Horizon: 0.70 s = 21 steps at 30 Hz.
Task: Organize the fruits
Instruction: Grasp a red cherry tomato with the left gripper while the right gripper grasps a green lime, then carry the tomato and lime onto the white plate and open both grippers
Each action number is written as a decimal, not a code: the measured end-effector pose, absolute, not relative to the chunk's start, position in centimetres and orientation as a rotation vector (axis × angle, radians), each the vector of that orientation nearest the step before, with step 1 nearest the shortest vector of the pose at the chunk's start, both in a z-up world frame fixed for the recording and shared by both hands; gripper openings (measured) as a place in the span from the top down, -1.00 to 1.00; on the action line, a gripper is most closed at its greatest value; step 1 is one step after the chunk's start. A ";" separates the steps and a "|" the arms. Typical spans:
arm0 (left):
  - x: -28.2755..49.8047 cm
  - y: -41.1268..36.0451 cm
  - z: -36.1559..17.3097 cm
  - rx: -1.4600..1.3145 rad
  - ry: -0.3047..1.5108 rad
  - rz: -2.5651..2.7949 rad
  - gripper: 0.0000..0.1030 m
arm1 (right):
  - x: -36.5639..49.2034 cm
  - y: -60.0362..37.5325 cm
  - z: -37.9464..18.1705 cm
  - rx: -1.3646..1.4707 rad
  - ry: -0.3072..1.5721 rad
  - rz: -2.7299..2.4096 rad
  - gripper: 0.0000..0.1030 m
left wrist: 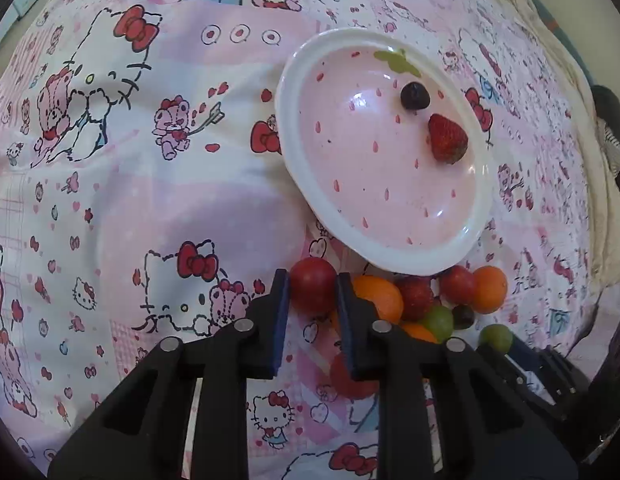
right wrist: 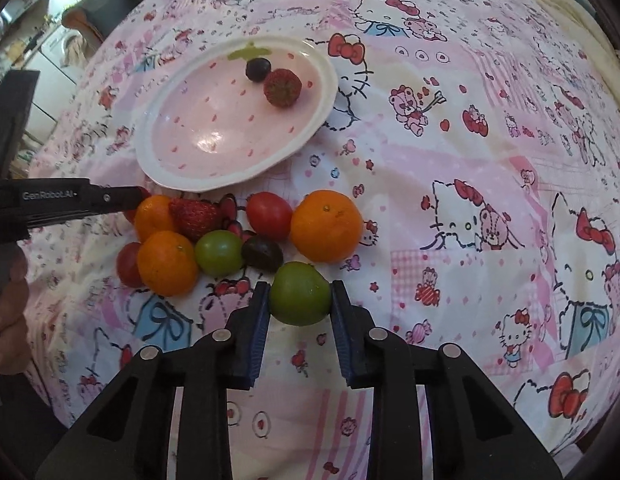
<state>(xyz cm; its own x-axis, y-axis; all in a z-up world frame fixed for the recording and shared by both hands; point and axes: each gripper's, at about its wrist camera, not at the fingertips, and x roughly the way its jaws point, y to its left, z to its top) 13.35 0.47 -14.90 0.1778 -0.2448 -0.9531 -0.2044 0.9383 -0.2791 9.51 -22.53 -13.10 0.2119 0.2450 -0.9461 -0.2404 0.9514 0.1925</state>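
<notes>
While both claws pinch, green fruit [right wrist: 299,294] sits between right gripper [right wrist: 299,300] pads.

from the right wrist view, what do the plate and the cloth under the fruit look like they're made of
Plate: glossy and hard, probably glazed ceramic or melamine; bright highlights sit on its pink well, and the white rim is thick and smooth.
Cloth: matte printed fabric, likely cotton; it shows soft wrinkles and no shine.

Two close, steeply downward wrist views, both over plate [left wrist: 287,92] and fruit pile [right wrist: 213,236].
</notes>
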 end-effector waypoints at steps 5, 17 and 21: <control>13.0 1.2 -12.2 -0.387 1.323 -0.056 0.97 | 9.6 -22.9 -11.8 0.085 1.279 0.370 0.40; 13.5 0.8 -15.0 -0.416 1.385 -0.006 0.53 | 9.4 -22.5 -11.2 0.116 1.258 0.393 0.40; 13.6 -0.1 -16.0 -0.355 1.399 0.018 0.28 | 9.5 -23.1 -11.2 0.134 1.254 0.382 0.40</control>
<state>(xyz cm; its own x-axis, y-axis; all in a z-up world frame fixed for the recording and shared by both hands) 13.57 -0.07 -15.99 0.1798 -0.1958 -0.9640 -0.2200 0.9472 -0.2334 9.53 -23.06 -11.20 0.2584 0.3533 -0.8991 -0.2079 0.9293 0.3054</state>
